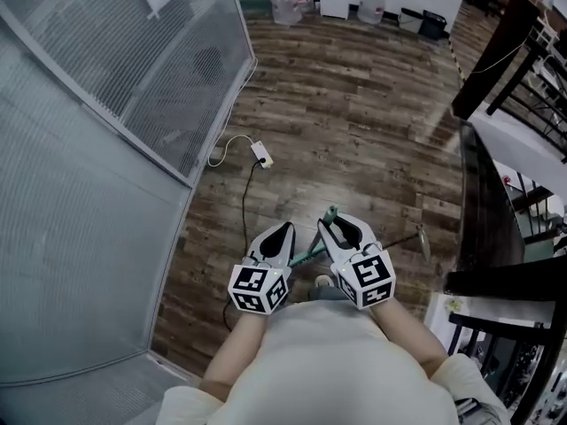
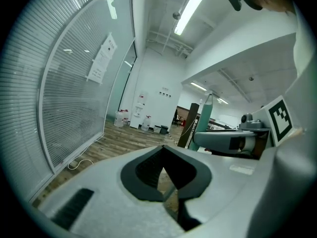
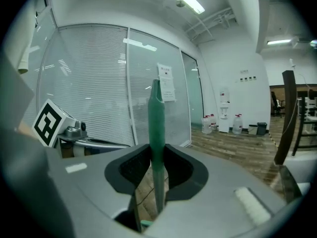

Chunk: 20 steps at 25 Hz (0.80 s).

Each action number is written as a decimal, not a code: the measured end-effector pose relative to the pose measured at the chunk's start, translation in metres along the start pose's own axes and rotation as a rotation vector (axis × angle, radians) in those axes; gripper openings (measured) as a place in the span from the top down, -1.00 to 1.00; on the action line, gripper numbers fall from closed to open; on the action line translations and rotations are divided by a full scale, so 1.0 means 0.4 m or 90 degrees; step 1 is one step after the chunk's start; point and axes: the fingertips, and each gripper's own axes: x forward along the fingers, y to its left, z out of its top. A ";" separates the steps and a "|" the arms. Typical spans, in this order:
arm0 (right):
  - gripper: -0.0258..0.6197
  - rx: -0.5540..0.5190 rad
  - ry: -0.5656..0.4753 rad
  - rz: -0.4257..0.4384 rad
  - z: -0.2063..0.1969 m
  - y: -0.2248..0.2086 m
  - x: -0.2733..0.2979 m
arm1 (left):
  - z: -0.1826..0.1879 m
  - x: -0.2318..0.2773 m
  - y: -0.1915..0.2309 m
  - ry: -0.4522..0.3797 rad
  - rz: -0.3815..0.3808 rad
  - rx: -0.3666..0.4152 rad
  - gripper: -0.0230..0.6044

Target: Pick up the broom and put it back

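The broom's green handle stands between the fingers of my right gripper, which is shut on it just below the handle's tip. In the right gripper view the handle rises upright through the black pads of my right gripper. The broom's lower part runs down to the left under the grippers; its head is hidden. My left gripper is held beside the right one, its tips together with nothing in them. The left gripper view shows my left gripper with only floor behind its pads, and the green handle to the right.
A glass partition with blinds runs along the left. A white cable with a plug lies on the wooden floor ahead. Water bottles stand at the far wall. A dark desk edge and railings close the right side.
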 end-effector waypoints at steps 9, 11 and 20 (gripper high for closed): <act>0.62 -0.032 0.004 0.092 0.035 0.024 0.065 | 0.039 -0.025 0.051 -0.043 0.089 -0.025 0.92; 0.62 -0.038 0.004 0.112 0.038 0.030 0.076 | 0.038 -0.030 0.062 -0.050 0.108 -0.030 0.92; 0.62 -0.061 0.013 0.185 0.022 0.059 0.146 | 0.017 -0.043 0.130 -0.075 0.180 -0.052 0.92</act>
